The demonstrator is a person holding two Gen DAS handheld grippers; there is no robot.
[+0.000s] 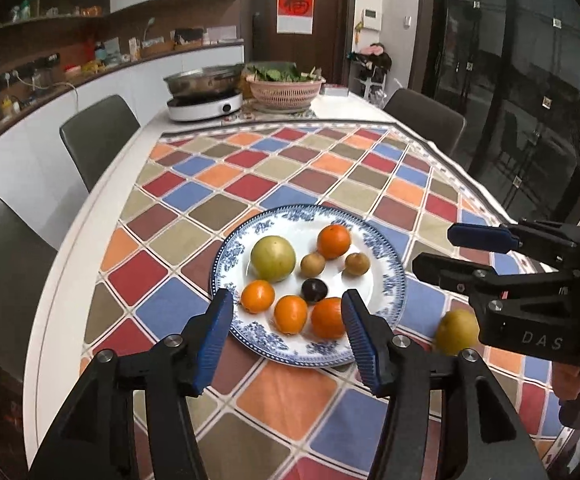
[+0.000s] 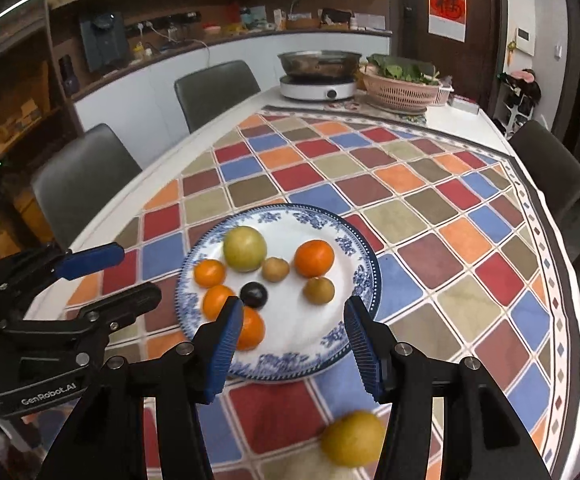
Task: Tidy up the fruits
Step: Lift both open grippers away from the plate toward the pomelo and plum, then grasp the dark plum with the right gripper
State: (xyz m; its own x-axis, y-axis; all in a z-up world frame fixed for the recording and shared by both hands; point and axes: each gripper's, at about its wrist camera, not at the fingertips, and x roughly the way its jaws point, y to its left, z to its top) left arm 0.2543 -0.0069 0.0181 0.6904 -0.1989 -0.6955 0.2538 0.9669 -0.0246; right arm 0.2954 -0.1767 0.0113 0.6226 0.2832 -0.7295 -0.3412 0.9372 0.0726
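Observation:
A blue-and-white plate (image 1: 386,248) sits on the chequered tablecloth (image 1: 281,400). On it lie a large yellow-green fruit (image 1: 272,258), several oranges such as one at the back (image 1: 333,241), two small brown fruits (image 1: 312,263) and a dark plum (image 1: 314,290). My left gripper (image 1: 287,300) hovers open over the plate's near rim, nothing between its pads. My right gripper (image 2: 294,308) is open above the plate's near side (image 2: 290,364), also empty. One yellow fruit (image 2: 352,444) lies blurred on the cloth off the plate, near the right gripper's right finger; the left wrist view shows this yellow fruit (image 1: 456,330) too.
At the far end stand an induction cooker with a steel pot (image 1: 205,104) and a pink basket of greens (image 1: 285,90). Grey chairs (image 1: 97,136) line both sides. The table's rounded edge (image 2: 570,320) runs close on the right.

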